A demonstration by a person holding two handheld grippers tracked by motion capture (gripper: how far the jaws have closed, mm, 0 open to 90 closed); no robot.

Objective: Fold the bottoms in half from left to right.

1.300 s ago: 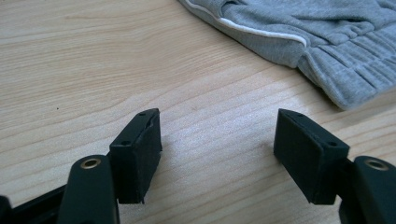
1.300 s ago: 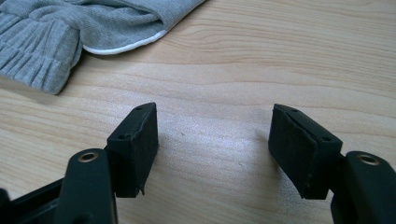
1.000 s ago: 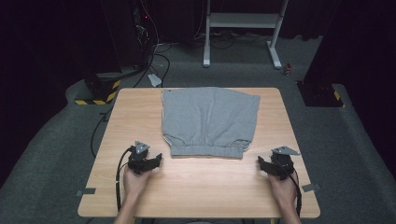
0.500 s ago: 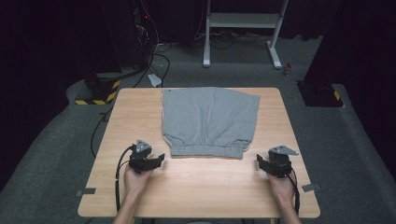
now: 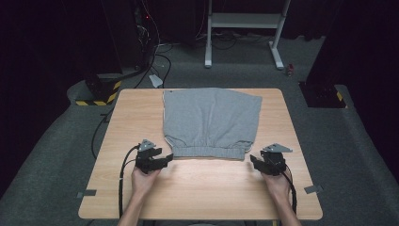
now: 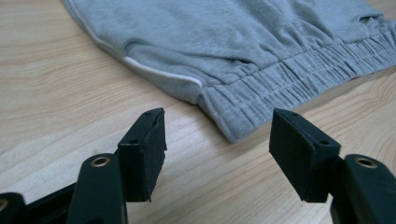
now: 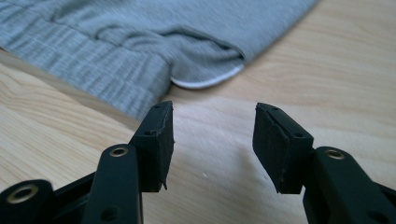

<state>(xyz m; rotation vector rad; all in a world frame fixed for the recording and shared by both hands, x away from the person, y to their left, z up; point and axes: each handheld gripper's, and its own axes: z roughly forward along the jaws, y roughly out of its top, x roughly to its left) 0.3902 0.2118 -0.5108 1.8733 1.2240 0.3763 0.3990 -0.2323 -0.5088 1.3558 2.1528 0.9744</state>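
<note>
- Grey shorts (image 5: pixel 211 122) lie flat on the wooden table (image 5: pixel 197 193), in its far half, elastic waistband toward the person, leg hems toward the far edge.
- Left gripper (image 5: pixel 162 159) rests low on the table at the waistband's left corner, held in the left hand (image 5: pixel 143 176).
- In the left gripper view, its jaws stand wide apart and have just been closing slightly; the waistband corner (image 6: pixel 233 128) lies just ahead of the gap, not between the pads. Nothing gripped.
- Right gripper (image 5: pixel 256 162) sits at the waistband's right corner, held in the right hand (image 5: pixel 277 183).
- In the right gripper view, its jaws are open, somewhat narrower than the left pair, and have just been closing; bare wood between the pads. The waistband's end (image 7: pixel 135 100) lies just beyond the left pad; whether it touches I cannot tell.
- A white-piped side hem (image 7: pixel 208 83) curls just ahead of the right gripper.
- Cables trail from both grippers toward the near table edge.
</note>
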